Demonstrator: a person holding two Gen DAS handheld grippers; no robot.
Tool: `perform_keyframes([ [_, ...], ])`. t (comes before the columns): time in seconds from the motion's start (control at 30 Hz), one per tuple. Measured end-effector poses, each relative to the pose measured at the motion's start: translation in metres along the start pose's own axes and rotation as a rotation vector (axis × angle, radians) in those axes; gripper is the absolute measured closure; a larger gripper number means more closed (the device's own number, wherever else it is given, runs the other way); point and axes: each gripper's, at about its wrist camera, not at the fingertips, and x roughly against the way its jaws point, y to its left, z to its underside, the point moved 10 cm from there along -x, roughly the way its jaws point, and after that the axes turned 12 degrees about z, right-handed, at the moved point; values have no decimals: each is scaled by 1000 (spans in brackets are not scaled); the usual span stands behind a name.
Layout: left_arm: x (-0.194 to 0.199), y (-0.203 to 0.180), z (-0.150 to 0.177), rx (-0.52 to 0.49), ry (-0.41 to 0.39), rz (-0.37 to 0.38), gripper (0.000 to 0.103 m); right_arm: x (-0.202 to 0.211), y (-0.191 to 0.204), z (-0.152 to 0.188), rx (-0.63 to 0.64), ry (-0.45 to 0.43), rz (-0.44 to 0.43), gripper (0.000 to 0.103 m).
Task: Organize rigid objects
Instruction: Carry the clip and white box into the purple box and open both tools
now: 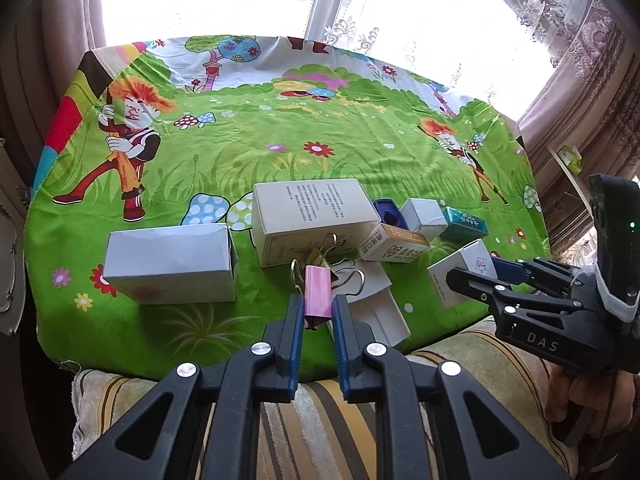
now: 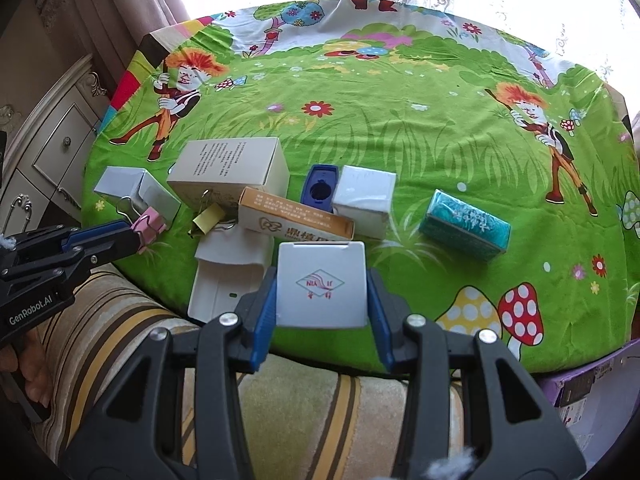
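Observation:
My left gripper [image 1: 314, 312] is shut on a pink binder clip [image 1: 318, 296], held near the table's front edge; the clip also shows in the right wrist view [image 2: 150, 222]. My right gripper [image 2: 322, 292] is shut on a small white box with a red logo [image 2: 322, 284], also seen in the left wrist view [image 1: 460, 272]. On the green cartoon tablecloth [image 1: 320, 128] lie a grey box [image 1: 170, 262], a large white printed box [image 1: 312, 216], a yellow binder clip [image 2: 208, 218], an orange-and-white box [image 2: 296, 220], a blue cap-like piece [image 2: 320, 190], a small white box [image 2: 364, 196] and a teal box [image 2: 464, 230].
A flat white plastic piece [image 2: 228, 276] overhangs the table's front edge between the grippers. A striped cushion [image 2: 300, 400] lies below the edge. A white drawer cabinet [image 2: 48, 152] stands left of the table. Curtains and a bright window are behind.

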Motion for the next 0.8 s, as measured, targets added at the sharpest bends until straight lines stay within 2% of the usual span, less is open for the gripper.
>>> perform_keyframes([
  [0.43,5,-62,8,-68,-1,77,88,37,-26,16,-57,-47,39,57],
  [0.8,-11,-143,25,-152,60,205,88,77,-73,47,-154,-77,62,57],
])
